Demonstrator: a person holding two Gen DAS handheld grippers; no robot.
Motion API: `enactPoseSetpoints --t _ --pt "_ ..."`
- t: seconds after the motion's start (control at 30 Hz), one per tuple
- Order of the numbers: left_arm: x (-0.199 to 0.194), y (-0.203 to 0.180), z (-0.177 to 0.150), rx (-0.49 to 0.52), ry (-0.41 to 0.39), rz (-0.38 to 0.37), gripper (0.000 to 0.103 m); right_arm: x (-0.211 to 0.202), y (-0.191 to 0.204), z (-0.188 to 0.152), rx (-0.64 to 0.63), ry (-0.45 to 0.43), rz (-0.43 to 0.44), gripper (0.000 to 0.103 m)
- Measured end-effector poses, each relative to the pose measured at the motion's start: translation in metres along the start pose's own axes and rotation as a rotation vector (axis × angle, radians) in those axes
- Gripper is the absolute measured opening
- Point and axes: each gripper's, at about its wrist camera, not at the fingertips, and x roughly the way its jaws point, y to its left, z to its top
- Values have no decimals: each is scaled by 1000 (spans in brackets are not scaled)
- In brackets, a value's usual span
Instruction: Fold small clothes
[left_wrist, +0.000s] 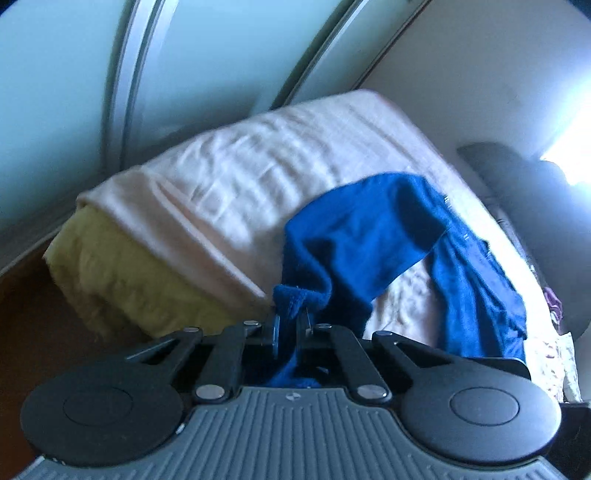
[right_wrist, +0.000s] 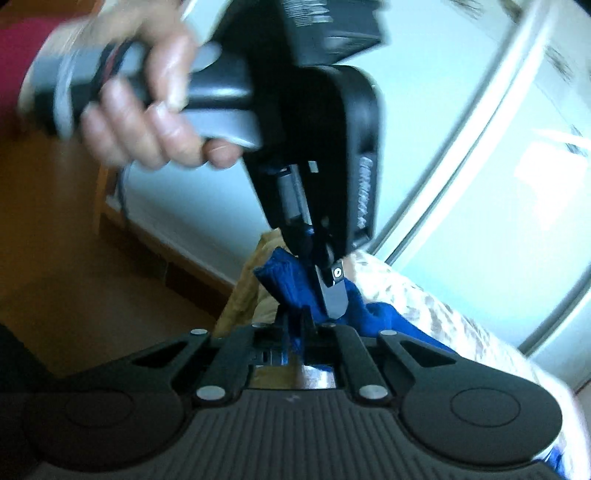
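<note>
A blue garment (left_wrist: 369, 236) hangs over the pale pink bed cover (left_wrist: 240, 173), lifted at one end. My left gripper (left_wrist: 291, 325) is shut on its ribbed cuff edge, with cloth bunched between the fingers. In the right wrist view my right gripper (right_wrist: 295, 325) is shut on the same blue garment (right_wrist: 288, 280), right beside the left gripper (right_wrist: 325, 295), which a hand holds just above and ahead of it. The two grippers pinch the cloth almost side by side, above the corner of the bed.
The bed has a yellow-green sheet (left_wrist: 107, 273) below the pink cover. A sliding wardrobe door with grey frames (left_wrist: 125, 92) stands behind it. Wooden floor (right_wrist: 74, 266) lies to the left. A dark object (left_wrist: 517, 184) sits at the far right of the bed.
</note>
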Motion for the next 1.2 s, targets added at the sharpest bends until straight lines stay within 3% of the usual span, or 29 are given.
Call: enactPoseSetpoints --t 0.27,0.43,0.53,0.67,0.73,0.8,0.87,0.9,0.93,0.97,1.0,1.13,1.17,1.2 --pt "2 -52 31 27 -96 -114 6 -36 -74 -15 309 -100 -82 6" --pt "18 -95 52 50 -128 -199 6 -69 -128 -43 523 -152 -174 6" --pt "30 -123 59 87 -140 -205 6 -87 -150 -61 638 -182 -215 6" --pt "54 -147 65 100 -100 -223 6 -109 -168 -89 820 -217 -221 6" --pt "71 -153 68 95 -61 -234 6 -107 -183 -107 909 -178 -198 6" --pt "88 -157 71 83 -16 -234 6 -107 -184 -112 851 -74 -278 7" --pt "103 -160 73 82 28 -248 6 -102 -175 -108 683 57 -416 17" --pt "108 -161 74 79 41 -257 6 -97 -170 -107 611 113 -457 39" --pt "111 -162 75 78 52 -268 6 -93 -166 -108 548 151 -466 73" --pt "113 -163 76 76 58 -275 6 -89 -161 -107 490 166 -456 85" --pt "115 -165 77 77 60 -278 6 -86 -155 -105 430 157 -440 90" --pt "117 -170 77 88 84 -293 6 -63 -142 -93 346 117 -436 89" --pt "118 -171 77 91 92 -300 6 -57 -145 -92 355 106 -429 87" --pt "117 -173 77 93 100 -306 6 -51 -150 -91 372 90 -422 79"
